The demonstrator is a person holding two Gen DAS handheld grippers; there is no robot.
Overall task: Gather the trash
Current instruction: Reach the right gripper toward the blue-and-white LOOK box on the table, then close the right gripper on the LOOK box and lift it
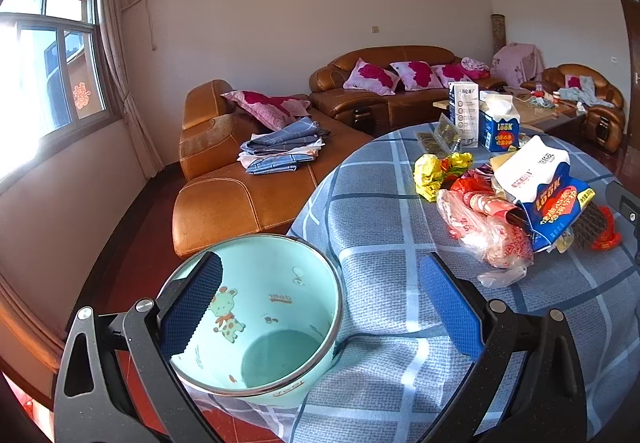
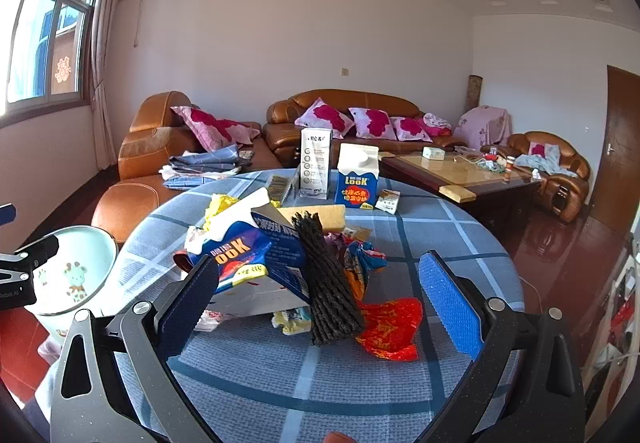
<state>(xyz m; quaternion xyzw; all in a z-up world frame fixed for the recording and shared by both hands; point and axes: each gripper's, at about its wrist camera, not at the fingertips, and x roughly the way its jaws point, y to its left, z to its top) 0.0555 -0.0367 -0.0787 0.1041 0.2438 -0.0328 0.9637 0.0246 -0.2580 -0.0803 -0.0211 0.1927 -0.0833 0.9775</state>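
Observation:
A mint green bin (image 1: pixel 260 307) with a giraffe print stands at the left edge of the round table (image 1: pixel 384 227); it also shows in the right wrist view (image 2: pixel 72 275). My left gripper (image 1: pixel 320 307) is open, its left finger over the bin's mouth, its right finger over the cloth. A trash pile lies on the table: a flattened blue Look carton (image 2: pixel 244 255), a dark ribbed wrapper (image 2: pixel 328 283), a red wrapper (image 2: pixel 388 327), a yellow wrapper (image 1: pixel 432 171) and a clear red-printed bag (image 1: pixel 480 231). My right gripper (image 2: pixel 320 303) is open and empty, close in front of the pile.
An upright Look carton (image 2: pixel 356 179) and a white carton (image 2: pixel 316 159) stand at the table's far side, with a sponge (image 2: pixel 316 215) nearby. Brown leather sofas (image 2: pixel 352 123) with pink pillows and a glass coffee table (image 2: pixel 460 171) lie behind.

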